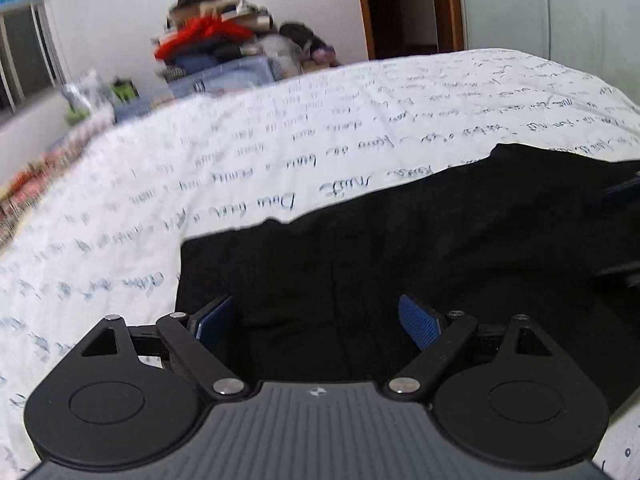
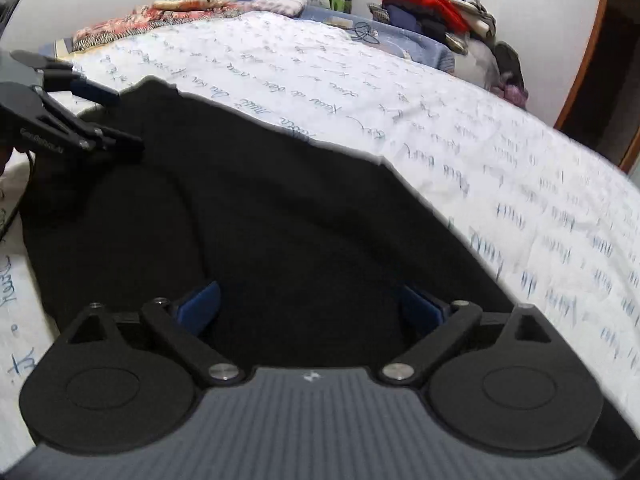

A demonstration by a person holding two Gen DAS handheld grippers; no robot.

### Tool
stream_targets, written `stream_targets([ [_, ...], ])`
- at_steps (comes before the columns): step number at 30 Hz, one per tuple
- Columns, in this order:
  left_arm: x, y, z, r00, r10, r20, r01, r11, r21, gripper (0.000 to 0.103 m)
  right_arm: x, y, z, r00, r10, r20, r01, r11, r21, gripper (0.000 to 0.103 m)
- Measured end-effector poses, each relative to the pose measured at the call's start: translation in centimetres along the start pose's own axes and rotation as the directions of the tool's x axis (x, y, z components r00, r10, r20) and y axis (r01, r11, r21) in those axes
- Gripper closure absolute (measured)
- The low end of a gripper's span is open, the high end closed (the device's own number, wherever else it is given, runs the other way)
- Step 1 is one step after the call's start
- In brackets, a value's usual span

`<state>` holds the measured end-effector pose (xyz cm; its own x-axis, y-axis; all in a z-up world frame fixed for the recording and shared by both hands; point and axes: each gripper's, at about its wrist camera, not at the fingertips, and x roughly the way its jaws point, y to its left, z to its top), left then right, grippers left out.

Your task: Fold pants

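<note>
Item: black pants, one pair, lying spread on a bed, on top of a white bedspread printed with lines of blue handwriting. Cloth mostly flat, with soft wrinkles; the far edge runs as an uneven line across the bedspread.

Left claw: fingers wide apart, blue pads facing each other, nothing between them. It hangs over the near part of the pants, close to one corner of the cloth; whether the pads touch the cloth cannot be told. In the right wrist view the same claw shows at the left edge, over the far left corner of the pants.

Right claw: fingers likewise spread apart, blue pads on either side of bare black cloth, holding nothing. Contact with the cloth cannot be told. Its tip shows at the right edge of the left wrist view.

Surroundings: heap of clothes, red garment on top, piled on a blue bin beyond the bed; patterned red blanket at the far end; white wall; wooden door frame.
</note>
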<state>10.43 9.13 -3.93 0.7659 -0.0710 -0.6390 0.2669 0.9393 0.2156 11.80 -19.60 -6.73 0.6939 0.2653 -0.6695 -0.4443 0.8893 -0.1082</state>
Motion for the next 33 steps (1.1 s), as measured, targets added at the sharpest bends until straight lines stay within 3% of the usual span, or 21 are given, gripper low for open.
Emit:
stream_targets([
  [1,-0.6,-0.3,0.2,1.0,-0.015,0.01,0.015,1.0,0.009,0.014,-0.7,-0.4,-0.1,1.0,0.0,0.001,0.0,1.0,0.027,0.008],
  [5,-2.0,-2.3,1.7,0.987,-0.157,0.032,0.157,0.988,-0.003,0.014,-6.7,-1.8,-2.9,0.984,-0.149,0.102,0.138,0.985,0.102,0.004],
  [6,-2.1,-3.3,2.2,0.982,-0.187,0.033,0.187,0.982,0.01,0.014,-8.0,-2.5,-4.0,0.974,-0.186,0.128,0.167,0.975,0.149,0.003],
  [8,-2.6,-5.9,3.0,0.972,-0.228,0.052,0.226,0.973,0.052,0.014,-11.7,-4.8,-6.7,0.935,-0.316,0.16,0.262,0.921,0.29,0.004],
  [10,-2.9,-9.0,3.7,0.963,-0.261,0.061,0.254,0.961,0.105,0.014,-14.6,-7.9,-9.4,0.874,-0.467,0.135,0.376,0.826,0.421,0.009],
  [12,-3.1,-12.1,4.3,0.956,-0.285,0.076,0.273,0.952,0.137,0.014,-17.6,-10.4,-12.6,0.821,-0.564,0.086,0.432,0.713,0.553,0.012],
  [16,-3.0,-17.9,4.9,0.936,-0.344,0.08,0.33,0.933,0.144,0.014,-22.9,-15.0,-19.3,0.755,-0.656,0.011,0.403,0.477,0.781,0.017],
  [18,-2.2,-20.4,4.8,0.934,-0.353,0.048,0.342,0.927,0.155,0.014,-24.8,-16.6,-22.4,0.738,-0.674,-0.028,0.382,0.383,0.841,0.017],
  [20,-1.1,-22.1,4.3,0.941,-0.339,0.013,0.332,0.928,0.168,0.014,-25.5,-18.3,-24.3,0.737,-0.674,-0.058,0.369,0.329,0.87,0.017],
  [23,-0.9,-22.7,3.6,0.941,-0.337,0.033,0.328,0.931,0.163,0.014,-25.2,-19.7,-25.8,0.741,-0.662,-0.113,0.385,0.281,0.879,0.017],
  [25,-0.9,-22.3,3.6,0.939,-0.343,0.029,0.334,0.928,0.166,0.014,-24.6,-20.7,-26.4,0.761,-0.641,-0.105,0.355,0.275,0.893,0.017],
  [29,-0.8,-22.1,3.6,0.936,-0.352,0.027,0.344,0.926,0.153,0.014,-23.4,-22.6,-27.9,0.789,-0.608,-0.087,0.274,0.222,0.936,0.019],
  [30,-0.8,-22.2,3.5,0.936,-0.351,0.031,0.342,0.927,0.156,0.014,-23.2,-22.9,-28.0,0.787,-0.61,-0.086,0.263,0.206,0.942,0.021],
  [33,-0.8,-22.5,3.3,0.937,-0.345,0.047,0.333,0.928,0.169,0.013,-23.2,-23.5,-28.4,0.782,-0.617,-0.084,0.219,0.147,0.964,0.054],
])
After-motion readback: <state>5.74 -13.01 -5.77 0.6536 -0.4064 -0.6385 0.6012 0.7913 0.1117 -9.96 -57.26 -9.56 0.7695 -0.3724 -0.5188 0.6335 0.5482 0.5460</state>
